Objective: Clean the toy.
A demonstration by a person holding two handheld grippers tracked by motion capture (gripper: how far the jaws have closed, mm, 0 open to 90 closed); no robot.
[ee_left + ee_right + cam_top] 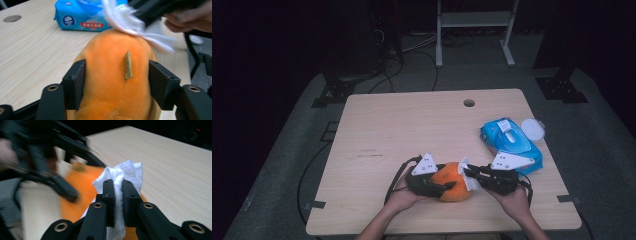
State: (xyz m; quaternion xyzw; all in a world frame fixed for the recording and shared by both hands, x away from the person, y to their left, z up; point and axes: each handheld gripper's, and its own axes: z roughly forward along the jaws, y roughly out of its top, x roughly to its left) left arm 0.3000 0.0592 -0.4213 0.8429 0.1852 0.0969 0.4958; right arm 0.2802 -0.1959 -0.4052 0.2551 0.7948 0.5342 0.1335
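**Orange fruit mid-wipe near the counter's front edge**

Orange plush fruit sits near the front edge of the counter, clamped between the jaws of my left claw. My right claw is pinched tight on a white wipe, pressing it against the fruit's far end. Wiping looks underway, I judge; most of the skin seems left to cover. A blue wipes pack lies toward the right edge.
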